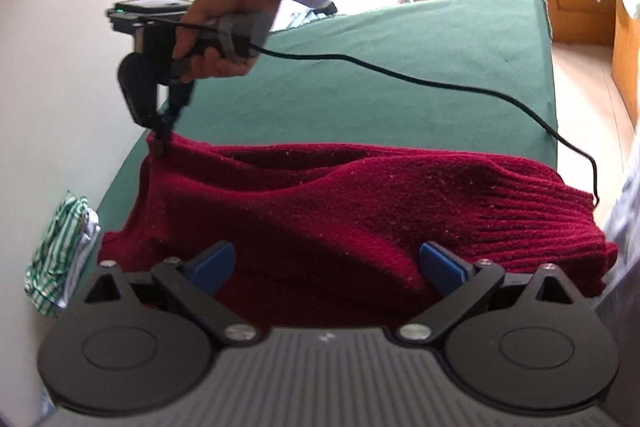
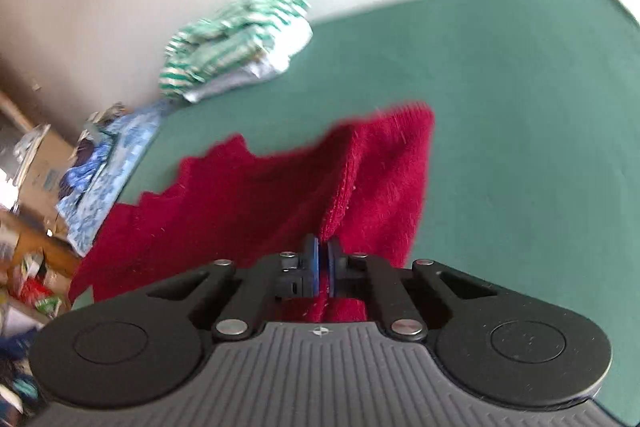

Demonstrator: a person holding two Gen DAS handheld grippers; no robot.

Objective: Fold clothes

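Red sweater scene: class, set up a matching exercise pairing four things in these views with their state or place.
Column 1:
1. right gripper
2. left gripper
3. sweater
4. striped clothes

Column 2:
A. bunched at the edge of the green table, by the wall
B. fingers wide apart, gripping nothing
C. one edge pinched and lifted
D. fingers shut on red knit

Pairs: 1-D, 2-B, 3-C, 4-A
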